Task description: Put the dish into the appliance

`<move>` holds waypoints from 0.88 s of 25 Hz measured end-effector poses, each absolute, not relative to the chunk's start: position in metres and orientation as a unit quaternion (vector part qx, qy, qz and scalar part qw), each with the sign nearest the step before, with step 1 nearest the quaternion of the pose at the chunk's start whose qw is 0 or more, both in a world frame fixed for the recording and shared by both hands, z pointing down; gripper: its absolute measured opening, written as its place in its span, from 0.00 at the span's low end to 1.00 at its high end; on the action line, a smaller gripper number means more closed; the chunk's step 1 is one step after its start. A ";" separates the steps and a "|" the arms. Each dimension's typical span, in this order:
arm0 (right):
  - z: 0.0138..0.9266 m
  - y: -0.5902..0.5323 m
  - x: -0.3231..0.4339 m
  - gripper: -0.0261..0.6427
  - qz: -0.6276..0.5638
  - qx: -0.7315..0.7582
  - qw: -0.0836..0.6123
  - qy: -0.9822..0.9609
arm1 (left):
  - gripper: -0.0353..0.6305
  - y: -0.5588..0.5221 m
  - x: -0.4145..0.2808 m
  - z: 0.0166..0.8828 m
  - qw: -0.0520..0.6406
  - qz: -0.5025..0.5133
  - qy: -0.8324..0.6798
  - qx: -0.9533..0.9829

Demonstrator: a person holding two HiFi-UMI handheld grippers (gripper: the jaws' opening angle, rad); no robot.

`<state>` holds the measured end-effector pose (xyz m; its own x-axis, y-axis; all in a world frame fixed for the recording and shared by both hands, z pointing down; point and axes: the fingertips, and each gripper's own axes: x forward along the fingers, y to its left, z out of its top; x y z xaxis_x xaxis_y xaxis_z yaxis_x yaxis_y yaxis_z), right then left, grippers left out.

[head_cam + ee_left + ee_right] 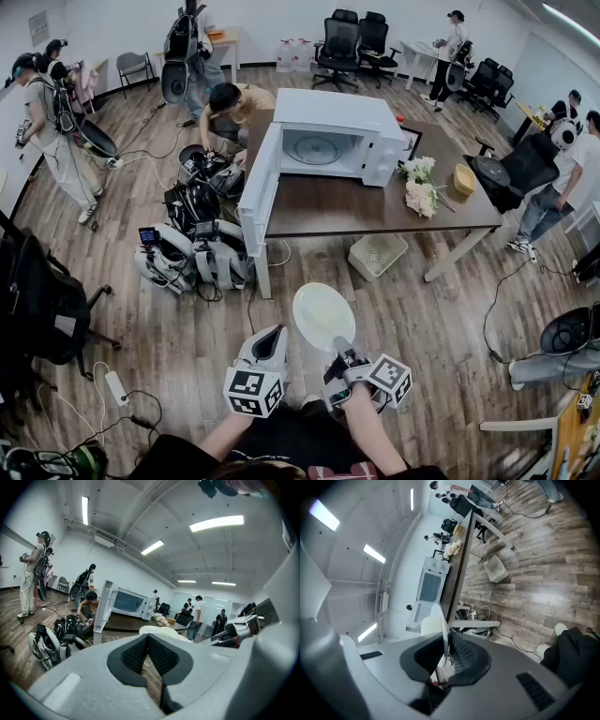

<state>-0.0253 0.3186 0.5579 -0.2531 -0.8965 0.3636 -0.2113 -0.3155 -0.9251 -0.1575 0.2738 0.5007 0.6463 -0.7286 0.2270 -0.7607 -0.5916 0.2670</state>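
Note:
A white microwave (pixel 328 141) stands on a dark table (pixel 375 202), its door (pixel 258 192) swung wide open to the left and the glass turntable showing inside. My right gripper (pixel 342 352) is shut on the rim of a white plate (pixel 323 316), held out over the wooden floor well short of the table. In the right gripper view the plate (pixel 436 620) stands edge-on between the pads (pixel 459 651), with the microwave (pixel 431 585) far ahead. My left gripper (pixel 272 336) hangs beside it, shut and holding nothing. In the left gripper view the plate (pixel 159 631) shows just past the closed pads (pixel 136 653).
Bags and camera gear (pixel 192 244) lie on the floor left of the table, with a person crouching (pixel 230 108) behind them. A white basket (pixel 377 255) sits under the table. Flowers (pixel 419 187) and a yellow bowl (pixel 464 178) are on its right end. Other people and office chairs ring the room.

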 end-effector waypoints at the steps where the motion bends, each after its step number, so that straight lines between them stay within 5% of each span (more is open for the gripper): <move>1: 0.557 0.319 -0.026 0.10 -0.601 -0.543 0.284 0.513 | 0.07 0.277 -0.155 0.499 0.170 0.045 -0.412 0.894; 22: 0.545 0.271 -0.014 0.12 -0.582 -0.525 0.320 0.532 | 0.07 0.247 -0.135 0.506 0.174 0.048 -0.407 0.895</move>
